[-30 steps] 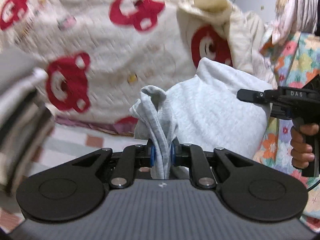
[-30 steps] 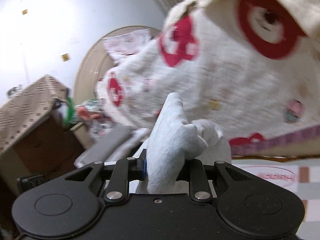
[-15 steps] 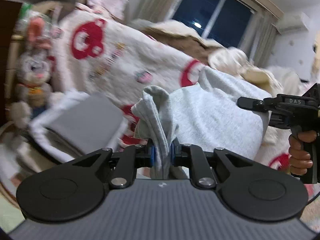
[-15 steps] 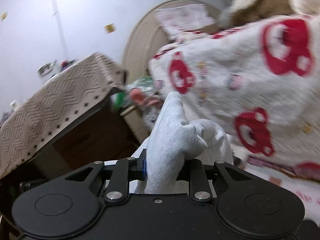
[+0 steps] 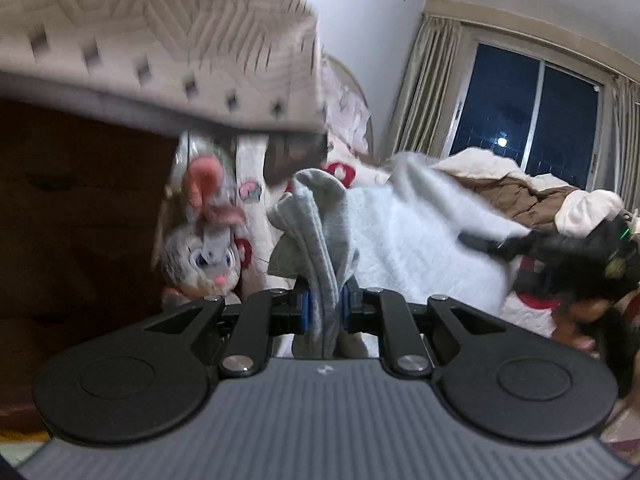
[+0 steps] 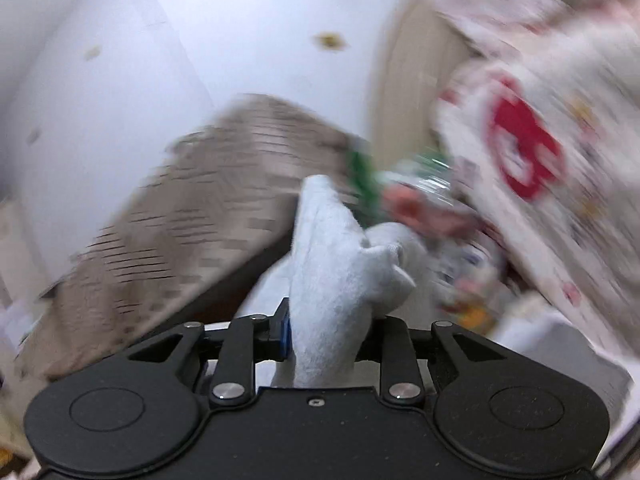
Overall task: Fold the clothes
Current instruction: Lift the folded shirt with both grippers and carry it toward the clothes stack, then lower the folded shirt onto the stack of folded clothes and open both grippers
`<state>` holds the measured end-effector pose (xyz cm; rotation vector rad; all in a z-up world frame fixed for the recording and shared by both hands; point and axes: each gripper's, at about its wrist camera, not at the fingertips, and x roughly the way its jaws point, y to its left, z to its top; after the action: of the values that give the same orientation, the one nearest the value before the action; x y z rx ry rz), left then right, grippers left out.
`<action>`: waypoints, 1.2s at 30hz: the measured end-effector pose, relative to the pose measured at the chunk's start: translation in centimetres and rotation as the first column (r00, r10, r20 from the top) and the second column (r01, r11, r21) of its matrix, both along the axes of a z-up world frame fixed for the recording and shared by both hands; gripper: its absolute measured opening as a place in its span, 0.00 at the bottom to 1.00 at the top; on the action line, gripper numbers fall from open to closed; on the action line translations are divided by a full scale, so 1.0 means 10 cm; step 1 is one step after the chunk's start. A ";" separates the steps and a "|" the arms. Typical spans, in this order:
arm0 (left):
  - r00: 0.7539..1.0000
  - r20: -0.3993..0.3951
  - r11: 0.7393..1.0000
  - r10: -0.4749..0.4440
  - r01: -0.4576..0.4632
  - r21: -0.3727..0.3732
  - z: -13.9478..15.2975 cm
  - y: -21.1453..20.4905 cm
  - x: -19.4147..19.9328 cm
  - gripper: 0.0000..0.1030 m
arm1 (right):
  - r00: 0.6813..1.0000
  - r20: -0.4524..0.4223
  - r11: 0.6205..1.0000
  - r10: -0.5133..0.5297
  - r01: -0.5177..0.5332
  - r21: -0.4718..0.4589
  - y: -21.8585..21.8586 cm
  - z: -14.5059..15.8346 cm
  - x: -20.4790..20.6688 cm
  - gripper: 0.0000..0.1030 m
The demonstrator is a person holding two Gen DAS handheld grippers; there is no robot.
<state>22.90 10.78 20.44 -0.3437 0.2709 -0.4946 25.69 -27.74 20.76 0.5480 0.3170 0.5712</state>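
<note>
A light grey garment (image 5: pixel 412 240) hangs stretched between my two grippers. My left gripper (image 5: pixel 326 306) is shut on a bunched fold of it, which sticks up between the blue pads. In the left wrist view the right gripper (image 5: pixel 492 244) is blurred at the garment's far right corner, with a hand below it. In the right wrist view my right gripper (image 6: pixel 328 336) has a thick wad of the same garment (image 6: pixel 332 248) between its jaws. Those jaws are opening, and the cloth still fills the gap.
A dark wooden cabinet (image 5: pixel 80 220) under a beige patterned cover (image 5: pixel 160 40) stands close on the left. A plush rabbit (image 5: pixel 204 248) sits beside it. A bear-print blanket (image 6: pixel 540 152) and a brown quilt (image 5: pixel 520 196) lie on the bed below a dark window (image 5: pixel 532 112).
Both views have swung left, from the bear-print blanket to the cabinet, rabbit and wall. The grey garment has stayed between both pairs of jaws throughout.
</note>
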 end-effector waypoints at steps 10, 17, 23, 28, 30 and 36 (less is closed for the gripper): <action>0.999 -0.017 0.994 0.027 -0.025 0.102 -0.80 -0.69 0.44 0.13 | 0.980 -0.148 0.991 -0.134 0.129 -0.045 -0.54 -1.20 0.35 0.27; 0.985 -0.171 0.999 -0.021 0.028 0.035 -0.89 -0.87 0.68 0.14 | 0.949 -0.140 0.952 -0.282 0.259 -0.162 -0.74 -1.17 0.46 0.52; 0.994 -0.113 0.997 -0.004 0.013 0.075 -0.90 -0.87 0.63 0.13 | 0.937 -0.084 0.932 -0.340 0.323 -0.168 -0.65 -1.27 0.29 0.46; 0.999 -0.040 0.998 -0.005 0.008 0.067 -0.68 -0.80 0.50 0.13 | 0.928 -0.055 0.918 -0.369 0.355 -0.179 -0.61 -1.24 0.23 0.33; 0.989 -0.149 0.999 -0.013 0.019 0.035 -0.78 -0.76 0.62 0.17 | 0.917 -0.053 0.905 -0.394 0.378 -0.193 -0.61 -1.23 0.22 0.43; 0.989 -0.127 0.989 0.081 -0.064 0.131 -0.75 -0.64 0.50 0.33 | 0.883 -0.046 0.864 -0.467 0.445 -0.234 -0.61 -1.22 0.20 0.68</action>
<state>27.89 4.42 12.90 -0.2617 0.4146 -0.3813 27.67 -33.88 8.60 0.4195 0.3269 0.0433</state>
